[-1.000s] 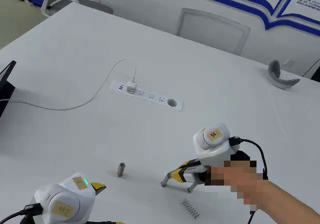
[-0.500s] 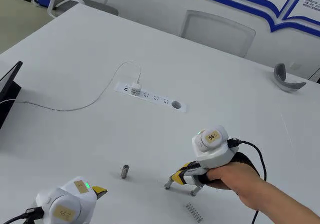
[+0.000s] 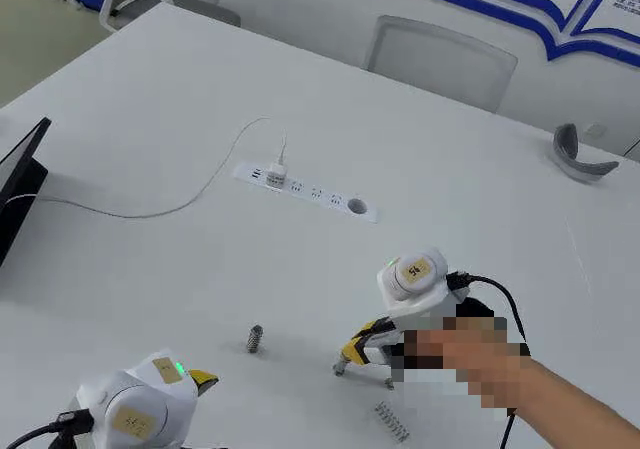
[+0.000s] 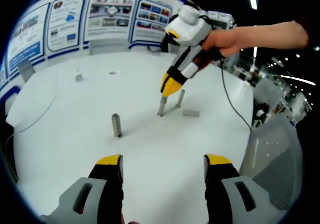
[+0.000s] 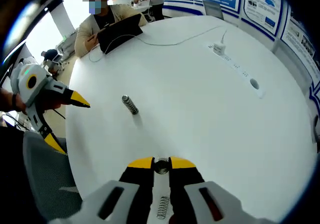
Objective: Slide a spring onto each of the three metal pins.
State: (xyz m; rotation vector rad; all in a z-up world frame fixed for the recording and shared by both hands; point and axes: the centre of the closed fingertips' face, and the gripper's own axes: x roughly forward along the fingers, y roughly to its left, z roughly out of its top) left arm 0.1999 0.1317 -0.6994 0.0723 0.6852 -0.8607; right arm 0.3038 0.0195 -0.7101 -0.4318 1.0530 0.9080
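While right gripper (image 5: 161, 162) clamps fingertips on upright metal pin (image 4: 161, 106), second pin (image 4: 179, 98) stands just beside. Loose spring (image 3: 392, 421) lies flat on table (image 3: 180, 119) near those fingers. Spring-covered pin (image 3: 255, 338) stands ahead of left gripper (image 4: 164, 161); its fingers wide apart, empty.

A: What colour is the tabletop (image 3: 150, 119)?
B: Plain white, like the far power strip (image 3: 305, 189).
A: The tools?
B: Left tool (image 4: 163, 160) and right tool (image 5: 161, 164): white bodies, black jaws, yellow tips.
A: The metal parts?
B: The pin (image 5: 161, 168) and near spring (image 3: 391, 421) are silver-grey. Blue stripes cross the white far wall (image 3: 300, 4).
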